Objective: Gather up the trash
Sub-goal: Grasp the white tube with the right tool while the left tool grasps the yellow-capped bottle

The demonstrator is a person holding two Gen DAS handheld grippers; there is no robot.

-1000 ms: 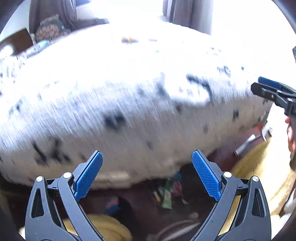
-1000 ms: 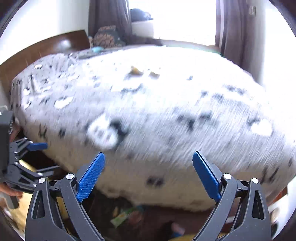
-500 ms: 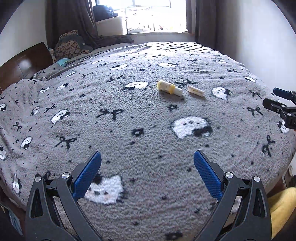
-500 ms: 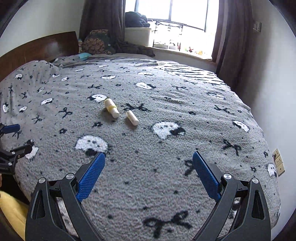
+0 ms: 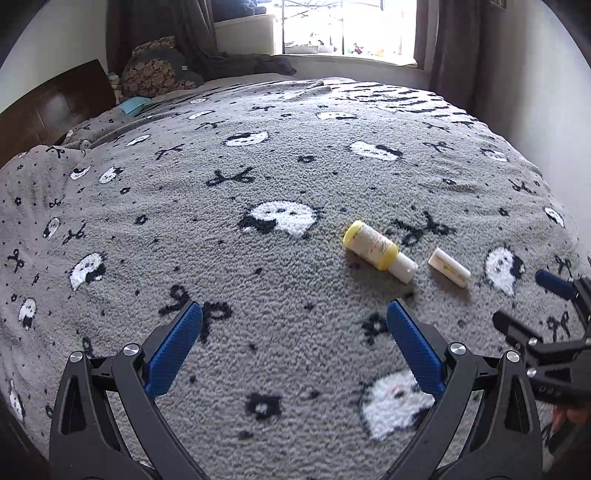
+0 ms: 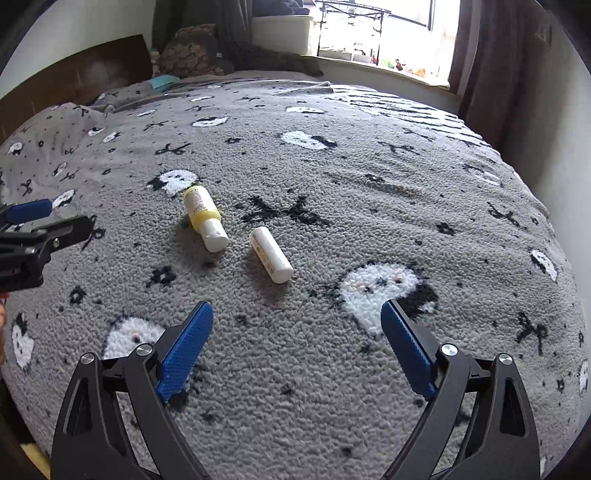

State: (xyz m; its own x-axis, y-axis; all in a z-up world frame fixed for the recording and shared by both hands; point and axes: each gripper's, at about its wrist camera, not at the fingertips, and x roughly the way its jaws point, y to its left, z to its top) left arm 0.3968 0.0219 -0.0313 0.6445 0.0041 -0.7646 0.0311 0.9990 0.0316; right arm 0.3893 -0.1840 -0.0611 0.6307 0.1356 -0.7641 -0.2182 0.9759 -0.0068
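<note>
Both grippers have advanced over the bed [image 5: 258, 332]; the yellow bottle [image 6: 203, 216] and white tube [image 6: 270, 254] loom nearer at centre frame. Left gripper [image 5: 293, 343] and right gripper [image 6: 295, 341] gape apart, empty. The approach step is under way; next, straddle one item and close.

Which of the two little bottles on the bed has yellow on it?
The yellow bottle with the white cap, lying on its side left of the other. The plain white tube beside it is white all over and sits apart, not touching.

Your two wrist views look low across the bed [image 5: 258, 369], toward the window [image 6: 388, 33]; both share the yellow bottle [image 5: 371, 246] and white tube [image 6: 270, 254].
</note>
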